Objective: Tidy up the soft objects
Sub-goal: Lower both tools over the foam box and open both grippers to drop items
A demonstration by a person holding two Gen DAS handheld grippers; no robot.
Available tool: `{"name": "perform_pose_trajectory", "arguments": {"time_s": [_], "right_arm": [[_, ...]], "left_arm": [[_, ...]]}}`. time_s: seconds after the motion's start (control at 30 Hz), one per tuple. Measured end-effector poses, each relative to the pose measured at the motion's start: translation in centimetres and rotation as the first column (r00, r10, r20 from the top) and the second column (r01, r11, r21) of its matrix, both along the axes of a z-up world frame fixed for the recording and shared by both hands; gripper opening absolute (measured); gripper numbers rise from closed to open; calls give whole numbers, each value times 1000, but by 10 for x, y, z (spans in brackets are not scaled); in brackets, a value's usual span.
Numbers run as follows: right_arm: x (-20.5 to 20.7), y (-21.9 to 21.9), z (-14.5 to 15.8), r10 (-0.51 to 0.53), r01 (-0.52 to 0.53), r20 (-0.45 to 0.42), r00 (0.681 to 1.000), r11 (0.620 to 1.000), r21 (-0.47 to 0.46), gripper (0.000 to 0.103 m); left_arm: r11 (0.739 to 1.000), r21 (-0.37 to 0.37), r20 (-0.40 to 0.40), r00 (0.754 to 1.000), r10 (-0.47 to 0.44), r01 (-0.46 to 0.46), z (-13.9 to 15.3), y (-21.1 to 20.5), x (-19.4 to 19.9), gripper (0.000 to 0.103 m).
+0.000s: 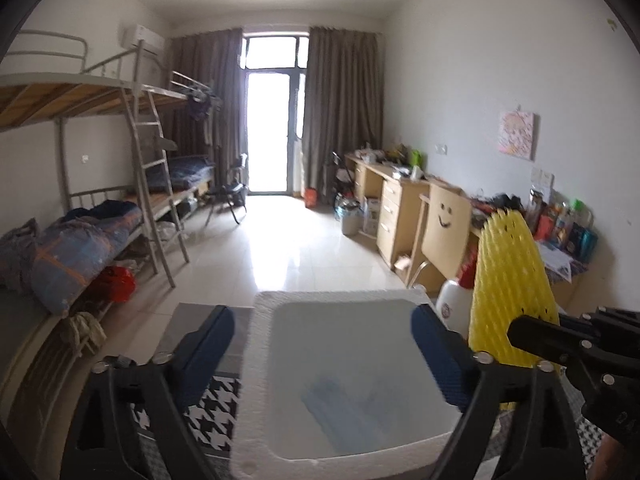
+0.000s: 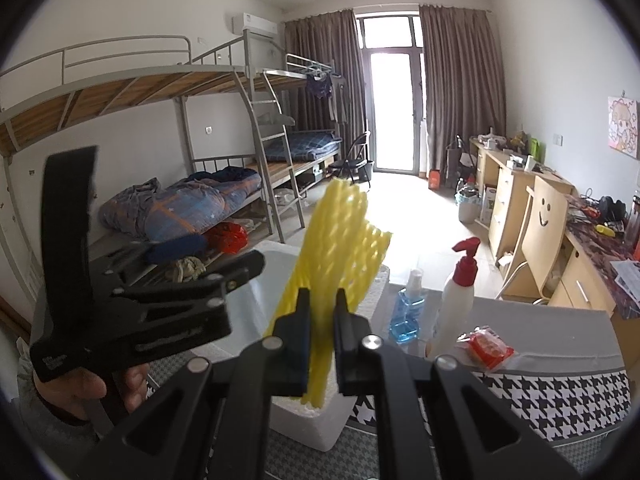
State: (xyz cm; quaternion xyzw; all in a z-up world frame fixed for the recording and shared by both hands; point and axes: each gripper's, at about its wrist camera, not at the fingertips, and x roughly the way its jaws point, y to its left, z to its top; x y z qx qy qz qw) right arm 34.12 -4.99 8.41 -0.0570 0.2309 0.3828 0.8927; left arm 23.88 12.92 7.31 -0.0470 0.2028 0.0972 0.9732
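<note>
R gripper (image 2: 322, 344) is clamped on the yellow foam net (image 2: 340, 240), held upright just over the white foam box (image 1: 260, 360) rim at its 3 o'clock, L gripper (image 1: 320, 344) gaping empty above the box; risk: floppy net slips or lands outside if let go early.

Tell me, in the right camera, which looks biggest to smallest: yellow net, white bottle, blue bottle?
1. yellow net, though it is nearest the camera
2. white bottle
3. blue bottle
</note>
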Motion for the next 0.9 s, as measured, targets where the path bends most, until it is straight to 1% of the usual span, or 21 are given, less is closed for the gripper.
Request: {"name": "perform_pose_trajectory", "arguments": {"time_s": [0.03, 0.17, 0.37, 0.6, 0.73, 0.9], "right_arm": [[0, 1, 0, 1, -1, 0, 1000, 1000, -1, 12], [0, 4, -1, 6, -6, -3, 1000, 1000, -8, 12], [2, 10, 0, 22, -22, -8, 1000, 1000, -14, 12], [5, 17, -2, 42, -43, -16, 999, 999, -26, 12], [10, 22, -3, 44, -44, -18, 999, 998, -34, 12], [14, 28, -6, 60, -62, -43, 997, 998, -34, 12]], "left_arm": [[1000, 1, 3, 1000, 6, -6, 1, 1, -2, 97], [999, 20, 21, 999, 30, -30, 6, 0, -8, 102], [997, 39, 25, 998, 62, -63, 7, 4, -15, 102], [995, 18, 8, 995, 98, -98, 1, 17, -22, 102], [994, 12, 16, 994, 108, -108, -1, 24, -30, 102], [992, 15, 30, 992, 125, -125, -1, 30, -37, 102]]}}
